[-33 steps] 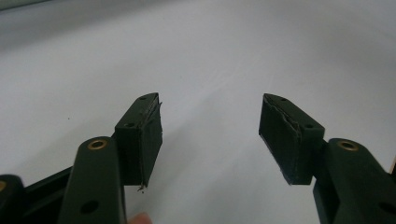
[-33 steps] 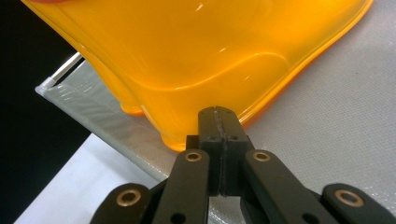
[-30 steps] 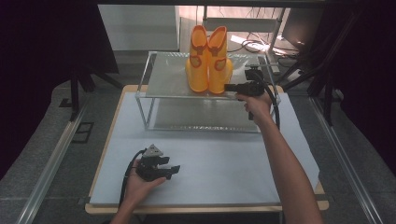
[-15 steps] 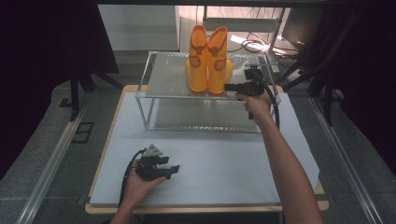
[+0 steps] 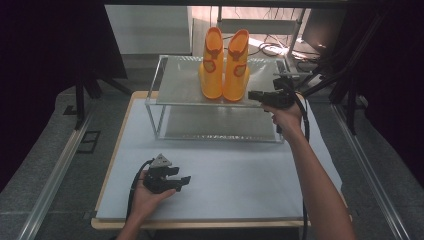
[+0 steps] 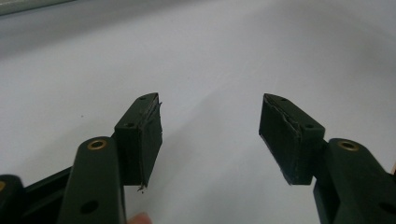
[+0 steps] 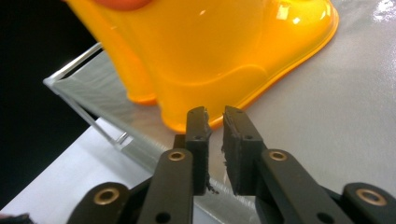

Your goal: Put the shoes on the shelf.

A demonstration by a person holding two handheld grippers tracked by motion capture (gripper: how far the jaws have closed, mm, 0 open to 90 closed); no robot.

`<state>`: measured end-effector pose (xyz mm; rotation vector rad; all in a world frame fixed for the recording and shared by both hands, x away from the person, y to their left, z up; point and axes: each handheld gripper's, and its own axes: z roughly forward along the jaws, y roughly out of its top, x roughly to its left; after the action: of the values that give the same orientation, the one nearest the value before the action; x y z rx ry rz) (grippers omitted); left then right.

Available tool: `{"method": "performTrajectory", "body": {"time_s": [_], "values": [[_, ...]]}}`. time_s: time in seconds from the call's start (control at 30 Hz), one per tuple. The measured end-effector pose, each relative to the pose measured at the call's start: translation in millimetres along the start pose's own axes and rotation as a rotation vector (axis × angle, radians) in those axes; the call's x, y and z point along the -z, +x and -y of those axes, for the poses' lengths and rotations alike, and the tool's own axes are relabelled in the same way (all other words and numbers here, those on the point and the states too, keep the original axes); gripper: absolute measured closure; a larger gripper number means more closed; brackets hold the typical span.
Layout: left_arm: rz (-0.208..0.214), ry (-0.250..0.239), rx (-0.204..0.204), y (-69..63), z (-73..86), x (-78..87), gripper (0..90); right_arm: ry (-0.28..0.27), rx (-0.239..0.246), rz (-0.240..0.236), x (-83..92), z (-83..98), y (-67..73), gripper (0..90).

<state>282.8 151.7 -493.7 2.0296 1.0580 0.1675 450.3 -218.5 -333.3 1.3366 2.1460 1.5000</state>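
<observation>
A: Where is my right gripper (image 5: 256,95), and what is its state?

B: In the high view it sits right of centre, level with the top of the clear shelf (image 5: 180,90), its tips just beside the right-hand boot of the pair of yellow rubber boots (image 5: 225,65). In the right gripper view, the right gripper (image 7: 215,116) shows a narrow gap; its jaws have just been opening, nothing lies between them, and the boot's sole edge (image 7: 261,88) stands just beyond the tips at frame centre.

A: And my left gripper (image 5: 181,180)?

B: Lower left of the high view, resting on the white table mat (image 5: 240,175) in my left hand (image 5: 145,197). In the left gripper view, the left gripper (image 6: 210,126) is released, jaws wide apart over bare mat.

A: The boots?

B: Upright, side by side, upper centre, on the shelf top.
</observation>
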Motion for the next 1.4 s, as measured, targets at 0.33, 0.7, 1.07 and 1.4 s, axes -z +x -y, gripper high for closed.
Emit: {"method": "performTrajectory", "body": {"time_s": [0.33,0.7,1.07,1.4], "values": [[0.0,-0.001,-0.002,-1.9,-0.5,0.3,39.5,-0.033,0.013,-0.052,26.4,24.7,0.1,67.1],[-0.002,-0.001,-0.003,-2.0,-0.1,0.3,39.5,-0.073,0.052,-0.051,62.9,70.1,-7.1,62.8],[-0.004,0.006,-0.002,-1.4,1.2,-1.1,39.5,-0.103,0.035,-0.036,86.3,133.1,-21.1,60.4],[-0.004,0.011,-0.005,-2.4,1.3,-2.7,39.4,-0.096,0.016,-0.017,100.3,185.7,-32.9,60.0]]}}
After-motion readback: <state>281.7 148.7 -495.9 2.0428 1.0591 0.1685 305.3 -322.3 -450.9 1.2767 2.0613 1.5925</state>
